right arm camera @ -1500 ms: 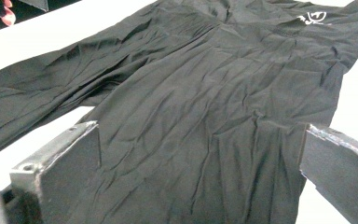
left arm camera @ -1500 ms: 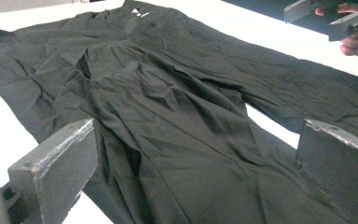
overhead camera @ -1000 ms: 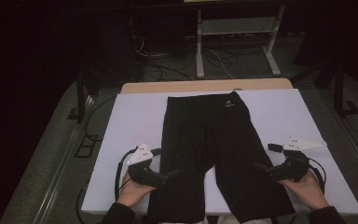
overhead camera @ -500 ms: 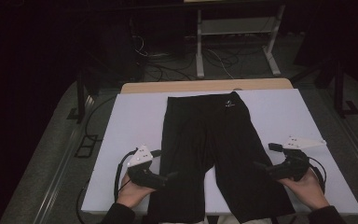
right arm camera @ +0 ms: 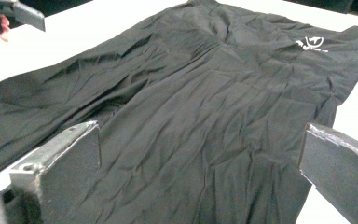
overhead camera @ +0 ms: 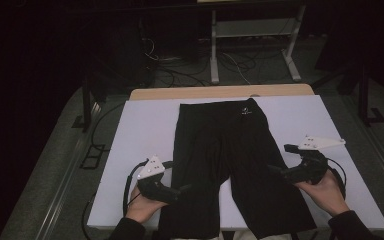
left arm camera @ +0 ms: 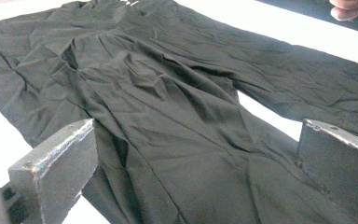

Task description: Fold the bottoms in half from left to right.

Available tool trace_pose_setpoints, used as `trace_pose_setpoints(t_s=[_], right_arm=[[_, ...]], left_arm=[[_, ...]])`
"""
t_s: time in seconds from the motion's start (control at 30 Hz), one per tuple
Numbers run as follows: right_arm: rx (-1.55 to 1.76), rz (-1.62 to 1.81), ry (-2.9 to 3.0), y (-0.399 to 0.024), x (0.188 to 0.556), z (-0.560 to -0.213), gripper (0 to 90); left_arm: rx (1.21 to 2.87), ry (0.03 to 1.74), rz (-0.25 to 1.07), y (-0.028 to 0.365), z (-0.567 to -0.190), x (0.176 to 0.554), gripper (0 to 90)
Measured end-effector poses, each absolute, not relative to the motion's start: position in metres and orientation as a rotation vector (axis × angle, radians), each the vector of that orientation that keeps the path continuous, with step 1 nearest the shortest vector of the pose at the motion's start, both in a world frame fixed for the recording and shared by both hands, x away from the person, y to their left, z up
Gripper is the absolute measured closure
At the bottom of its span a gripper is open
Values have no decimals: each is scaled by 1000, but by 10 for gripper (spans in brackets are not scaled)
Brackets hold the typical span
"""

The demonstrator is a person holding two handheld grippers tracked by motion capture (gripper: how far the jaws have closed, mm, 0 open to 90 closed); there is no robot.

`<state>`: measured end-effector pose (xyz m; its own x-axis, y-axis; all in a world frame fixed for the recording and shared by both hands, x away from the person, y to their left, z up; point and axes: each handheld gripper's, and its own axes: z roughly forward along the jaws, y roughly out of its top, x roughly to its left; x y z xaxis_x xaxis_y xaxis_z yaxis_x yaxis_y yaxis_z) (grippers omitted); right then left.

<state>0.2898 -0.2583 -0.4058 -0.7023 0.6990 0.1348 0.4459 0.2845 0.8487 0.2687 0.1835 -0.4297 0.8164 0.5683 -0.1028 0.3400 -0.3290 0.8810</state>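
Observation:
A pair of black shorts [overhead camera: 230,150] lies flat on the white table [overhead camera: 140,130], waistband at the far side with a small white logo [overhead camera: 245,111], legs toward the person. My left gripper [overhead camera: 184,189] is open at the outer edge of the left leg, its jaws wide apart over the wrinkled cloth [left arm camera: 168,140]. At the outer edge of the right leg my right gripper [overhead camera: 272,170] is open too, jaws straddling the fabric [right arm camera: 191,116]. The logo [right arm camera: 311,44] sits far beyond the right jaw. Neither gripper holds cloth.
Bare white tabletop flanks the shorts on both sides. A wooden strip [overhead camera: 220,92] edges the table's far side. Behind it stand a metal frame [overhead camera: 252,50] and floor cables [overhead camera: 240,62]. The leg hems reach the near table edge.
The left gripper has drifted slightly toward the person, and the right one slightly away. The shorts lie as before, and both grippers stay open.

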Motion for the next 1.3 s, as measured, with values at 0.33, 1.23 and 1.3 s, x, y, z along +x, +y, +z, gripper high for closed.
trace_pose_setpoints(t_s=[0.33, 1.23, 1.3], right_arm=[[1022, 1366, 2311, -251, 303, -392, 0], [948, 1310, 2359, -216, 343, -368, 0], [944, 1303, 2362, -213, 347, -366, 0]], left_arm=[[1939, 683, 283, 184, -429, 269, 0], [1939, 700, 288, 183, -429, 270, 0], [1938, 700, 287, 183, -429, 269, 0]])
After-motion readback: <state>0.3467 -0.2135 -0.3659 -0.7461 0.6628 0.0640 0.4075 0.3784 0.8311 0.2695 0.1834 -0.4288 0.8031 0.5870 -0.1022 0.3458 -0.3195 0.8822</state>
